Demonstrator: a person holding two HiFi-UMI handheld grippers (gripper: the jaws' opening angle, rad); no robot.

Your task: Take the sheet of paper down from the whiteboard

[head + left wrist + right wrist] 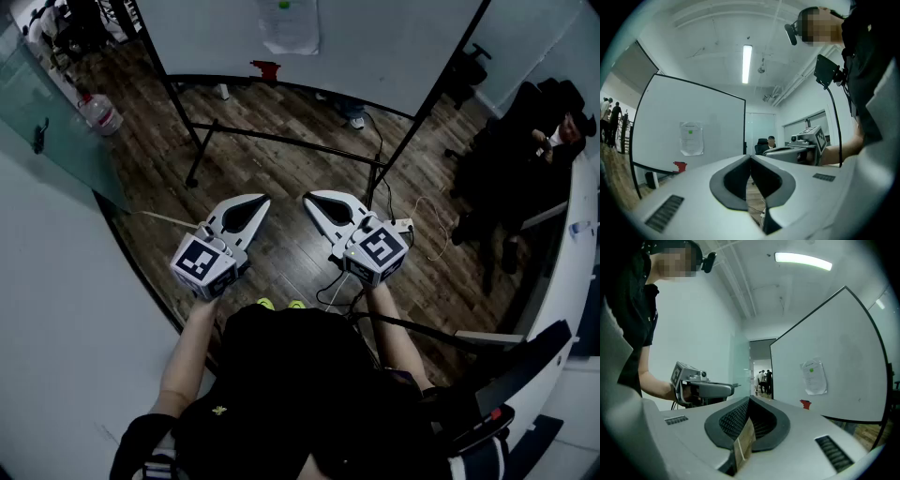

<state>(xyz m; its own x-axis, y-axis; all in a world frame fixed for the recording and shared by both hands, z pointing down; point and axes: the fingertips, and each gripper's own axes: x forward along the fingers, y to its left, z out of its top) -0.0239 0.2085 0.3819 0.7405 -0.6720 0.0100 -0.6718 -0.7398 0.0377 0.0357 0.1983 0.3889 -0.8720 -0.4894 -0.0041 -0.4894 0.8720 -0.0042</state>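
Note:
A white sheet of paper [289,26] with a green dot hangs on the whiteboard [394,47] ahead, above a small red object [265,69] on its ledge. The paper shows in the left gripper view [691,138] and the right gripper view [814,377], well beyond both grippers. My left gripper [265,199] is level and shut with nothing in it, its tips together [750,156]. My right gripper [307,199] is beside it, tips also together [749,398]. A brownish strip [744,441] sits in the hollow behind those tips. Each gripper sees the other: the right gripper [764,152], the left gripper [736,385].
The whiteboard's black stand [281,141] and cables [375,178] lie on the wood floor between me and the board. A water bottle [98,112] stands by the glass wall [56,122] at left. A person in black [525,159] sits at right.

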